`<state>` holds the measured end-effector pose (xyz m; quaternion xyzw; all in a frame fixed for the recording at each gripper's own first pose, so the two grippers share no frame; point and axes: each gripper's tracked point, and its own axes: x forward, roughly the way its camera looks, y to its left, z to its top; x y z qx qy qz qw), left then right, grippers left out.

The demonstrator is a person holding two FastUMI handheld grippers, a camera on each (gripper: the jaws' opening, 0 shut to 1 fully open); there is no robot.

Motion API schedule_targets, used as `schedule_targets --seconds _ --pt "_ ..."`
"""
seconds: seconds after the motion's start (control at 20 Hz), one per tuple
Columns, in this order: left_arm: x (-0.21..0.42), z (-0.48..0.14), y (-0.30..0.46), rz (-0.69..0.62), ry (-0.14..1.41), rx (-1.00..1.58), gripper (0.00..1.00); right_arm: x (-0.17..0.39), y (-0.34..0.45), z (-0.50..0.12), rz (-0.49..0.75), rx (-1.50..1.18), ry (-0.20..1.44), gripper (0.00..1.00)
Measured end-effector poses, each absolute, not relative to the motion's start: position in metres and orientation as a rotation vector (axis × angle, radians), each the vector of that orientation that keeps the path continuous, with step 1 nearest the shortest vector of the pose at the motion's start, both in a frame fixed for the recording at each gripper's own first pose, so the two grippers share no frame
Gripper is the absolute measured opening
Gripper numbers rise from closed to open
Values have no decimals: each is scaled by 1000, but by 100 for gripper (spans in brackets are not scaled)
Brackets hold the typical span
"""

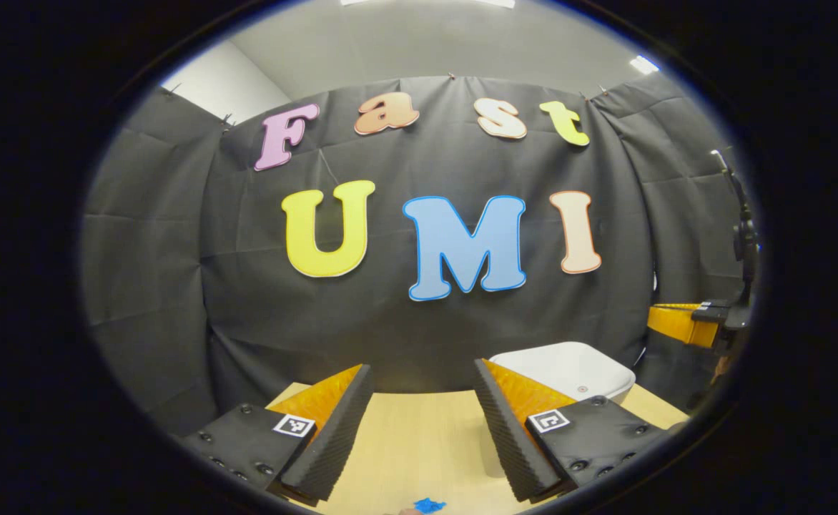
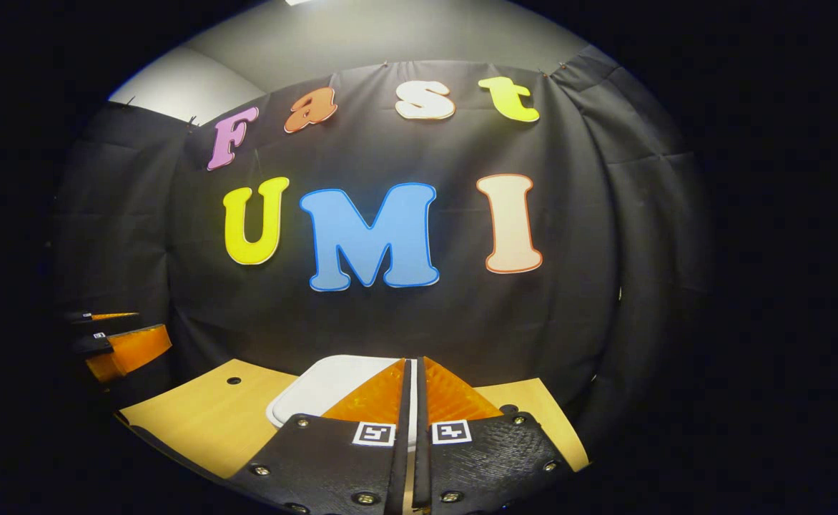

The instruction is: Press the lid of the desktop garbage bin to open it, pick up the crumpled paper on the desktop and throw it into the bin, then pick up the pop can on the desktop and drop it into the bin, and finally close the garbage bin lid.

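The white bin lid (image 1: 569, 368) lies flat and closed on the wooden table (image 1: 419, 443), just right of and beyond my left gripper (image 1: 420, 370), which stands open with nothing between its fingers. In the right gripper view the same white lid (image 2: 319, 386) sits directly ahead of and partly under my right gripper (image 2: 413, 366), whose fingers are pressed together with nothing in them. I cannot tell whether they touch the lid. The right gripper (image 1: 680, 322) also shows at the far right of the left gripper view. The left gripper (image 2: 126, 347) shows at the far left of the right gripper view.
The black cloth wall rises close behind the table's far edge. A black stand (image 1: 744, 236) is at the right. A small blue scrap (image 1: 430, 505) lies on the table near my left gripper. A small dark hole (image 2: 233, 380) marks the tabletop (image 2: 197, 422) left of the bin.
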<state>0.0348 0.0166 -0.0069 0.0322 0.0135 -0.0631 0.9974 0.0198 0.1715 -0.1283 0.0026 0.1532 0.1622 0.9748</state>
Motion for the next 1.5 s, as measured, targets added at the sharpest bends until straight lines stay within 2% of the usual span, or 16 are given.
schedule_targets --seconds 0.55,1.5 --pt "35 -12 21 -117 35 62 95 12 209 -205 431 -80 482 5" --pt "41 -23 18 -119 56 53 95 -3 204 -221 433 -59 536 5"
